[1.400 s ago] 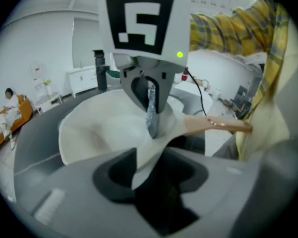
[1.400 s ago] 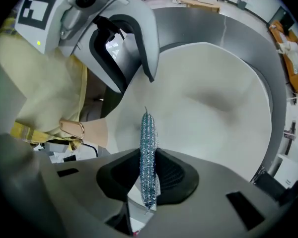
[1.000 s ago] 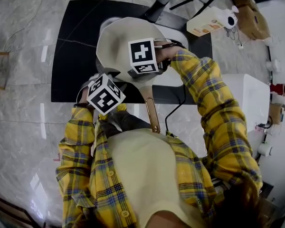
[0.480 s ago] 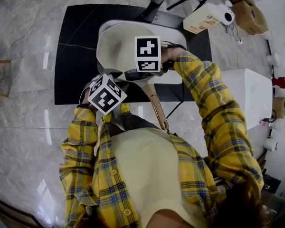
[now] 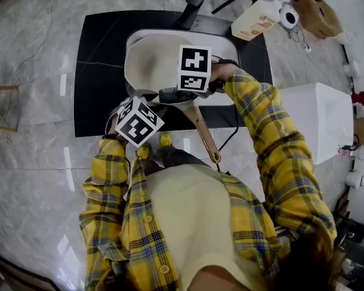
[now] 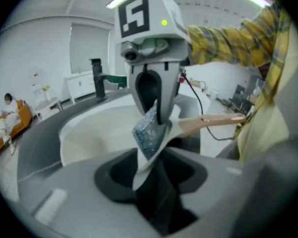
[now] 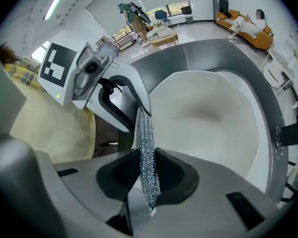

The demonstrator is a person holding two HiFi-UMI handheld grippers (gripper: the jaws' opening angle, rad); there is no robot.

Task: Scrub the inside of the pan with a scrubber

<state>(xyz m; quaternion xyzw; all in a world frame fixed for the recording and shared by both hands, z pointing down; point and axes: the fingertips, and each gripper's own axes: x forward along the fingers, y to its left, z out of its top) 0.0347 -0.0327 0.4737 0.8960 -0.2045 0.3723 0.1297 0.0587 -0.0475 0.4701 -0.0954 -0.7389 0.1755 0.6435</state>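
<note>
A pale marble floor point(image 5: 36, 162) lay under everything, and on it stood a black worktop point(image 5: 100, 71) with a grey-white sink point(image 5: 227, 41) set into it and a black tap point(image 5: 194, 5) at the far edge. The person, in a yellow checked shirt point(image 5: 273, 144), leaned over the sink with both arms reaching in. The pan point(image 5: 151, 62), cream-coloured inside, sat in the sink at a tilt, its hollow facing up and away from the person. Its copper-toned handle point(image 5: 205, 139) pointed back towards the person, out past the worktop's near edge. The left tongs point(image 6: 144, 170) were at the pan's near rim, left of the handle root. The thin pale rim ran down between their jaws, which were closing on it, with a dark gap showing beside the rim. The right tongs point(image 7: 148, 175) came in from the opposite side, facing the left tongs, and were clamped on the scrubber point(image 7: 148, 152). The scrubber, a flat pad of silvery-blue mesh, was held edge-on between the pads. It hung just inside the pan's near wall, close to the tip of the left tongs. Whether it pressed on the pan's surface could not be told.
</note>
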